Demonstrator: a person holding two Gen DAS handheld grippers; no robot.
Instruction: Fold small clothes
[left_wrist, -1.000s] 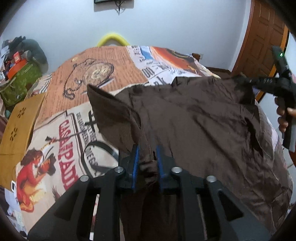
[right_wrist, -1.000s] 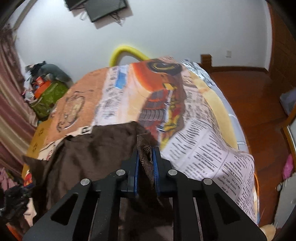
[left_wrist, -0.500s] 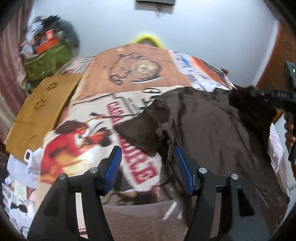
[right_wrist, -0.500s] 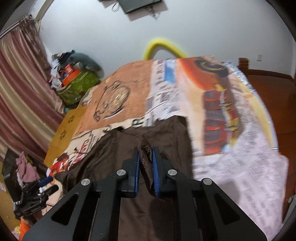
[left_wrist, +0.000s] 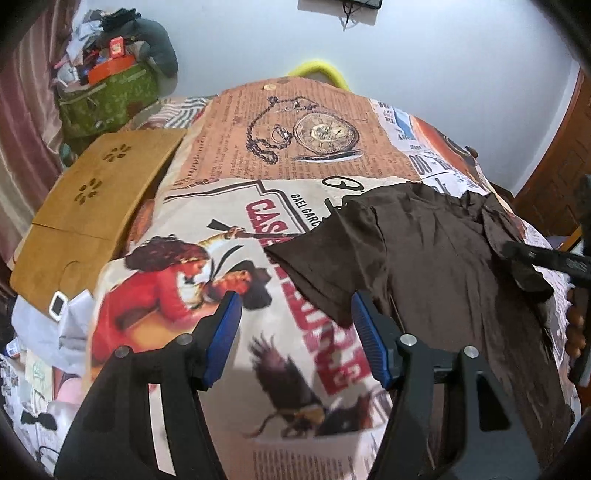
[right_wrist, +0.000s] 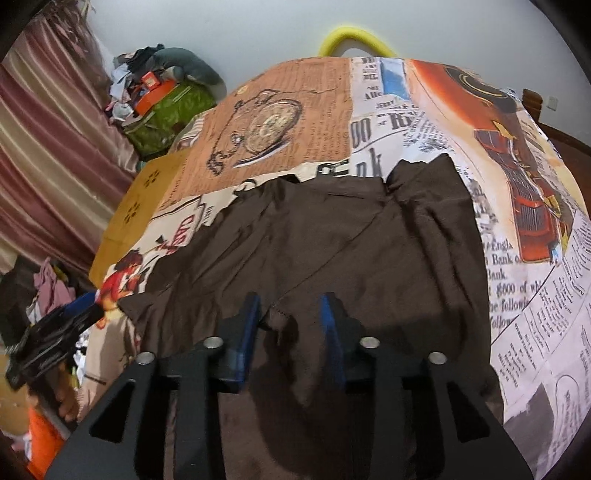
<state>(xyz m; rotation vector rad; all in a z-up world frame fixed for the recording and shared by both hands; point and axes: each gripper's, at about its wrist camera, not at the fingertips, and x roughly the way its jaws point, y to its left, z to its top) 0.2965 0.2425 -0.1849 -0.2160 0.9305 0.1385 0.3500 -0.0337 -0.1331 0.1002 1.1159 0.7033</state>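
A dark brown shirt (left_wrist: 436, 258) lies spread on the printed bedspread (left_wrist: 229, 155). Its left sleeve points toward my left gripper (left_wrist: 295, 328), which hangs open above the bedspread with nothing between its blue pads; the sleeve's edge ends just beside the right pad (left_wrist: 367, 347). In the right wrist view the shirt (right_wrist: 332, 240) fills the middle. My right gripper (right_wrist: 290, 321) is over the shirt's near edge, its jaws opening. A small ridge of cloth lies loose between the pads, touched by neither. Each gripper also shows at the rim of the other's view.
A tan wooden board (left_wrist: 96, 206) rests on the bed's left side. Beyond it stand a green bag (left_wrist: 107, 99) piled with clutter and a striped curtain (right_wrist: 44, 155). A yellow foam loop (left_wrist: 317, 68) rises behind the bed. A wooden door (left_wrist: 554, 177) is at the right.
Both grippers had pinched the shirt and have let go. The left one opened first and slid left off the sleeve. The right one has just parted, and the shirt now lies flat.
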